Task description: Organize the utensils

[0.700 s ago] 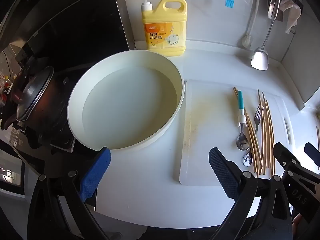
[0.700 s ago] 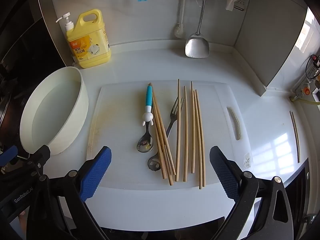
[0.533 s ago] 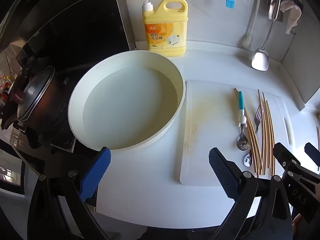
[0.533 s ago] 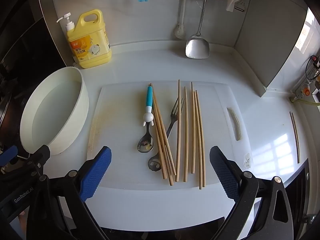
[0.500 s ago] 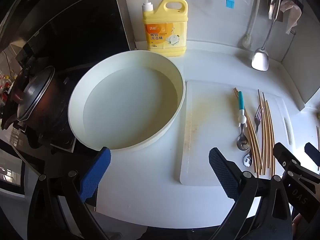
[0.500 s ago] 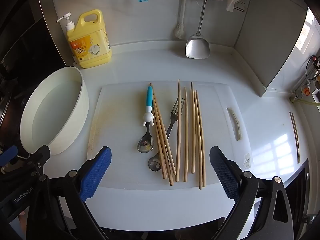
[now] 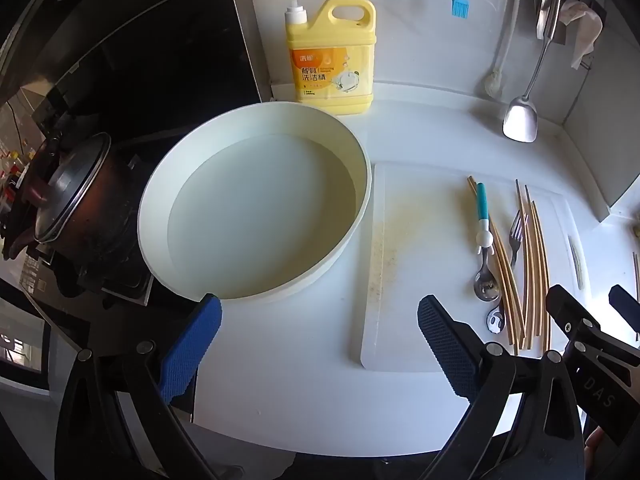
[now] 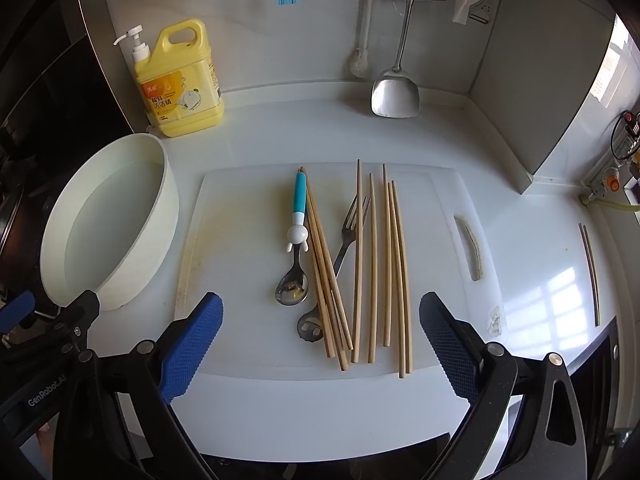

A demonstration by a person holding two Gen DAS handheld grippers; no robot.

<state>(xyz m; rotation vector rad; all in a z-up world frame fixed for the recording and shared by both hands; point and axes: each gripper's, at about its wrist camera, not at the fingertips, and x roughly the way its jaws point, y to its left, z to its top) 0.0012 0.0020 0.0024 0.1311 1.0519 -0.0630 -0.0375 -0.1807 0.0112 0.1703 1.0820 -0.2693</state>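
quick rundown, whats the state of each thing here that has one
left hand-held gripper: open, empty
right hand-held gripper: open, empty
round white basin: holds water, no utensils
blue-handled metal spoon: flat on the white cutting board, bowl soiled
wooden chopsticks: loose on board
yellow pump dish-soap bottle: upright

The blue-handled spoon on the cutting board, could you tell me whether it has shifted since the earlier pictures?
No. The blue-handled spoon lies where it did against the cutting board and chopsticks.

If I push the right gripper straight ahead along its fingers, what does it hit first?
Probably the chopsticks and fork lying on the cutting board; the right gripper is open and points down at them. Exact depth is unclear.
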